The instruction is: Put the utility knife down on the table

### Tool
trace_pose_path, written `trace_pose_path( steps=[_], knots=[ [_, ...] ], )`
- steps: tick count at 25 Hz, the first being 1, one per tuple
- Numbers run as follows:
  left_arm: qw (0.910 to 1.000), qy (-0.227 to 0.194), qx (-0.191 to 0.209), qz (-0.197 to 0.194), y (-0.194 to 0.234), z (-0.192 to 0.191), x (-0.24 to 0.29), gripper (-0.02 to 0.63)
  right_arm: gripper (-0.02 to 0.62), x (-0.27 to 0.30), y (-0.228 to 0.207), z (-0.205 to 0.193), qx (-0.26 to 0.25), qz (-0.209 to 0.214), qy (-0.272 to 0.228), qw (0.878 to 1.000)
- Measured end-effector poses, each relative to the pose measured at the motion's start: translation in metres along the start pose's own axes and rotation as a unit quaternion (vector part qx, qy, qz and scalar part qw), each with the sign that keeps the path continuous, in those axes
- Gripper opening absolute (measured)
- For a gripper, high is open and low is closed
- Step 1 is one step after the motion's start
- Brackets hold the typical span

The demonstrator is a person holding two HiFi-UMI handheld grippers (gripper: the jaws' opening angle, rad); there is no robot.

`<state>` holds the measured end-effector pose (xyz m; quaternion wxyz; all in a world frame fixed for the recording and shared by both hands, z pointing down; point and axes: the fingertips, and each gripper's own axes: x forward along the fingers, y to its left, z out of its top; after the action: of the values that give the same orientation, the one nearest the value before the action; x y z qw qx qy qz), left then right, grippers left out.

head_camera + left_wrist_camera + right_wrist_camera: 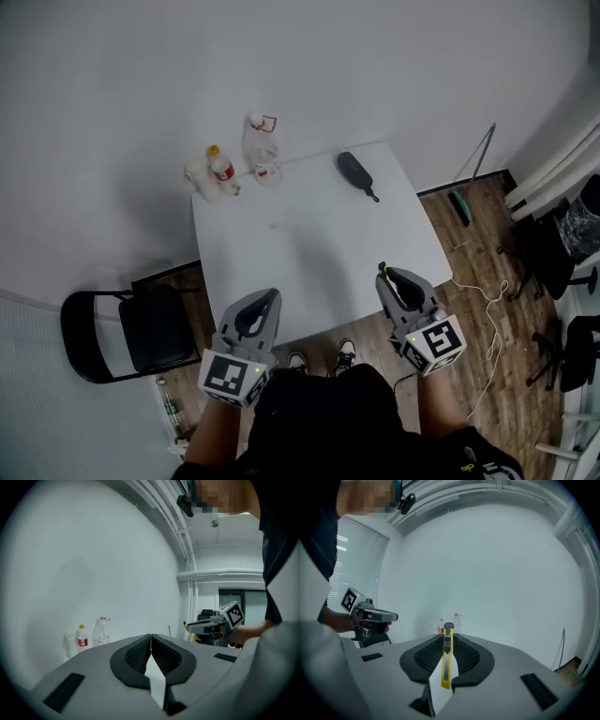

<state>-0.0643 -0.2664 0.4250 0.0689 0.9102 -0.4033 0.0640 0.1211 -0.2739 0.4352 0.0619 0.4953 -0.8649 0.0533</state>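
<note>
Over the near edge of a white, matte, rectangular worktop (309, 253), two hand-held tongs point toward its far edge. The worktop is bare across its middle and near half, which leaves room to set a thing down, and the loose items crowd its far edge.

- **Black folding chair** (141, 333): stands beside the left edge.
- **Left tongs** (267, 300): grey moulded shell with black ribbed pads. The jaws are pressed together on nothing near the near-left corner, apparently idle.
- **Right tongs** (386, 277): same build, above the near-right corner. The jaws are clamped on the utility knife (447, 658).
- **Clear plastic bottle** (262, 148): upright at the far edge, red at the neck.
- **Dark paddle-shaped object** (356, 173): lies flat toward the far-right corner.
- **Smaller red-labelled bottle** (221, 169): upright at the far-left corner.
- **Utility knife**: slim yellow body with a dark slider and nose. The ribbed pads pinch its flat sides, probably so it cannot twist. Its nose projects past the tips and its tail runs back between the jaws. It hangs in the air, not yet on the surface. The step in hand is judged to be lowering it onto the bare area ahead, then releasing it.
</note>
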Motion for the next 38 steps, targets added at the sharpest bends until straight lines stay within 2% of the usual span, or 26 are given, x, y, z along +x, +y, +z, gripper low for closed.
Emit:
trace_pose_path(
  steps=[5,9,14,18,23,27,32,38],
  knots=[
    [0.9991,0.01,-0.007,0.04,-0.008,-0.005,0.018,0.023,0.074,0.038,-0.025,-0.05,-0.02,0.048,0.078,0.996],
    [0.9965,0.026,-0.018,0.077,-0.006,-0.016,0.023,0.023,0.074,0.078,-0.052,-0.113,-0.009,0.052,0.148,0.988],
    [0.9931,0.038,-0.035,0.105,-0.003,-0.037,0.019,0.023,0.074,0.109,-0.055,-0.208,-0.009,0.071,0.265,0.962],
    [0.9898,0.061,-0.044,0.121,0.004,-0.045,0.017,0.023,0.075,0.122,-0.049,-0.255,-0.015,0.086,0.33,0.94],
    [0.9899,0.055,-0.041,0.124,0.005,-0.051,0.015,0.023,0.075,0.123,-0.05,-0.294,-0.038,0.095,0.393,0.914],
    [0.9881,0.064,-0.047,0.132,0.011,-0.056,0.01,0.023,0.075,0.118,-0.049,-0.315,-0.042,0.096,0.424,0.9],
    [0.9866,0.064,-0.058,0.139,0.015,-0.06,0.003,0.023,0.074,0.119,-0.042,-0.327,-0.055,0.1,0.444,0.889],
    [0.9858,0.062,-0.064,0.142,0.02,-0.055,-0.001,0.023,0.075,0.121,-0.043,-0.333,-0.057,0.098,0.452,0.885]
  ],
)
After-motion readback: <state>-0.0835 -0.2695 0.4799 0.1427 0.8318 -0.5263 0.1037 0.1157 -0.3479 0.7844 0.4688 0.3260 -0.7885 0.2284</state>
